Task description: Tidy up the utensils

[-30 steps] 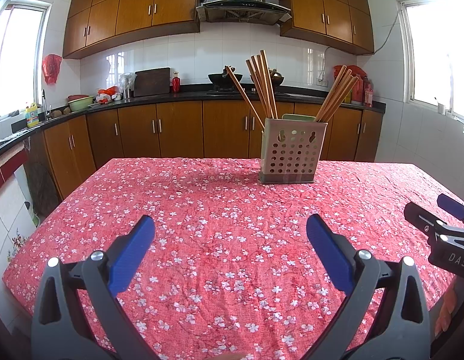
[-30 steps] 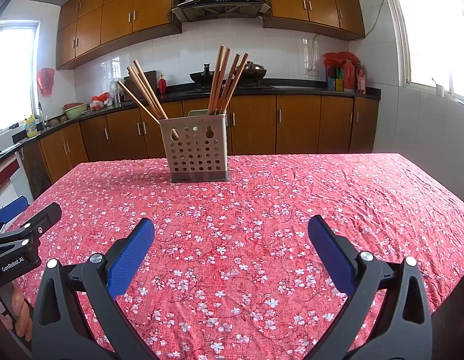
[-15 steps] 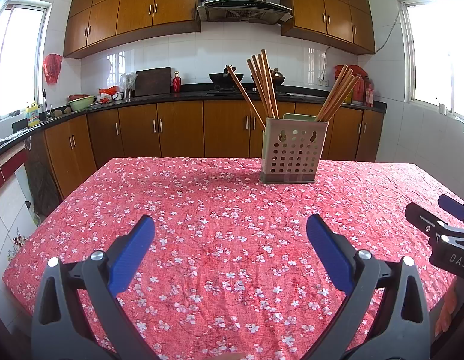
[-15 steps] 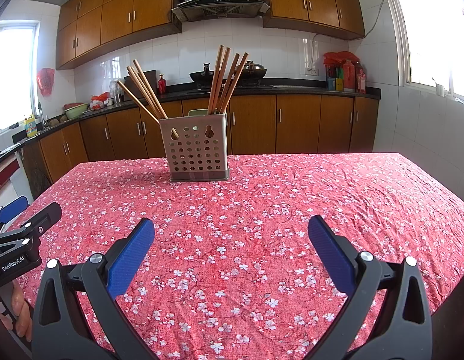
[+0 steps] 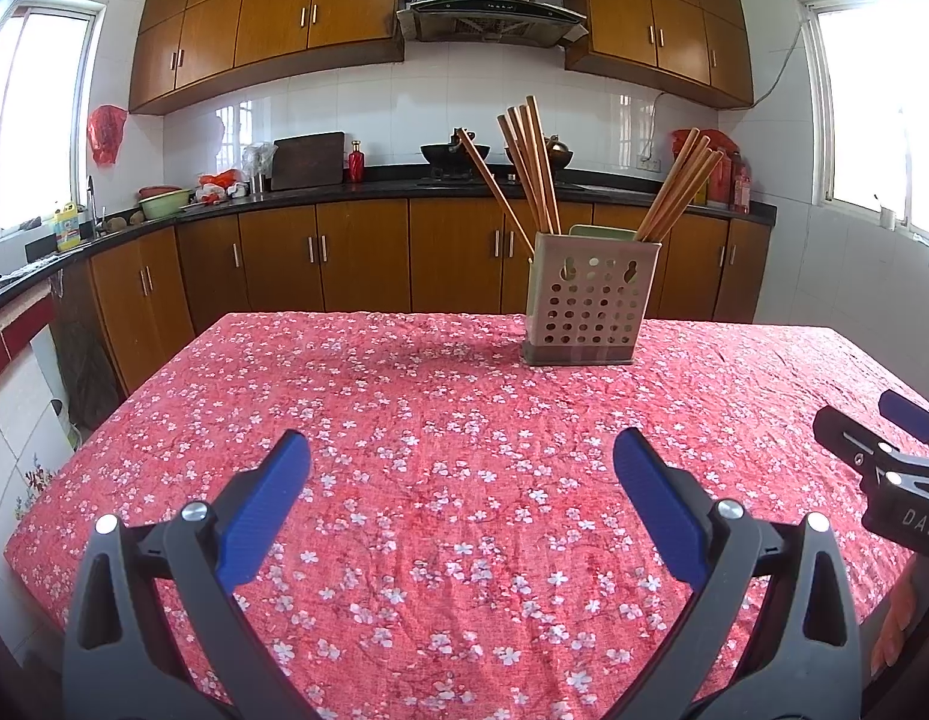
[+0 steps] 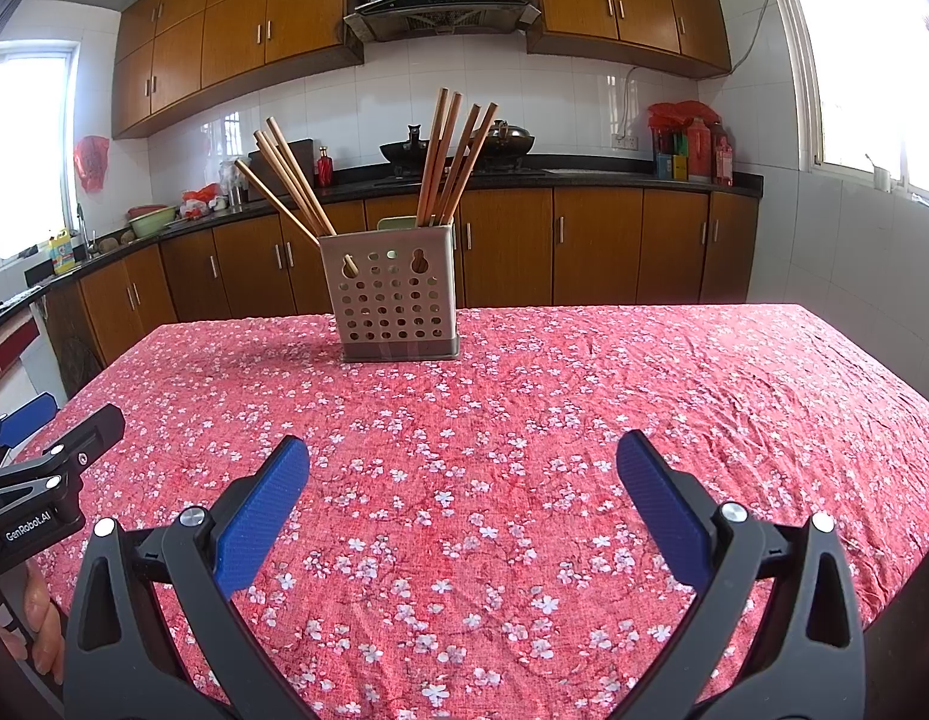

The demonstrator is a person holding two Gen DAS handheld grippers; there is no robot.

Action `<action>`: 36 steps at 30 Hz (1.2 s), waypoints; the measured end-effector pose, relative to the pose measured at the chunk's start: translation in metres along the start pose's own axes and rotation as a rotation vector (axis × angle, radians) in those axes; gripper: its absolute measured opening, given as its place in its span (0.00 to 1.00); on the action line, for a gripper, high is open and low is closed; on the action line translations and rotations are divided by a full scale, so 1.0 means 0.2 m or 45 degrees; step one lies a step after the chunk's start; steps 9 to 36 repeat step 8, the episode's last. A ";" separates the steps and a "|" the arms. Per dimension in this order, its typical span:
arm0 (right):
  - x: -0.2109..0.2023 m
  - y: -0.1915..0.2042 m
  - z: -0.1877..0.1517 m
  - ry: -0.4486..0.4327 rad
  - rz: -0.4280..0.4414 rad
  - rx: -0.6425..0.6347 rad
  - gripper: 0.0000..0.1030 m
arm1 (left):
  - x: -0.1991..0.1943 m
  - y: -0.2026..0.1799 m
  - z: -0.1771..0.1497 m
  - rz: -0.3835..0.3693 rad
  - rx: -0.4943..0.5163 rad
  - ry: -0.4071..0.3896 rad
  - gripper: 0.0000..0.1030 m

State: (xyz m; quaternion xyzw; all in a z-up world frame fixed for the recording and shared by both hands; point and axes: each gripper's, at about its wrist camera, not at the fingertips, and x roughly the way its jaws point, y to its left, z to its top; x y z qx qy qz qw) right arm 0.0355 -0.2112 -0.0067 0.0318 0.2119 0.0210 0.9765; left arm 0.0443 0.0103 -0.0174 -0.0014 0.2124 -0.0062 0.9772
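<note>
A grey perforated utensil holder (image 5: 589, 299) stands upright at the far side of the table; it also shows in the right wrist view (image 6: 392, 294). Wooden chopsticks (image 5: 530, 165) lean in two bunches out of its top, left bunch (image 6: 287, 177) and right bunch (image 6: 455, 156). My left gripper (image 5: 461, 480) is open and empty, low over the near part of the table. My right gripper (image 6: 462, 480) is open and empty too, beside it. Each gripper's side shows in the other's view: the right one (image 5: 884, 468) and the left one (image 6: 44, 468).
The table carries a red flowered cloth (image 5: 404, 408), wrinkled on the right (image 6: 734, 384). Brown kitchen cabinets (image 5: 320, 264) and a dark counter with a wok (image 5: 452, 153) run behind the table. Windows are at both sides.
</note>
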 end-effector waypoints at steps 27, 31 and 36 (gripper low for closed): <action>0.00 0.00 0.00 0.000 0.001 -0.001 0.98 | 0.01 0.00 0.00 -0.004 -0.002 0.008 0.96; 0.00 0.00 0.00 0.000 0.001 -0.001 0.98 | 0.01 0.00 0.00 -0.004 -0.002 0.008 0.96; 0.00 0.00 0.00 0.000 0.001 -0.001 0.98 | 0.01 0.00 0.00 -0.004 -0.002 0.008 0.96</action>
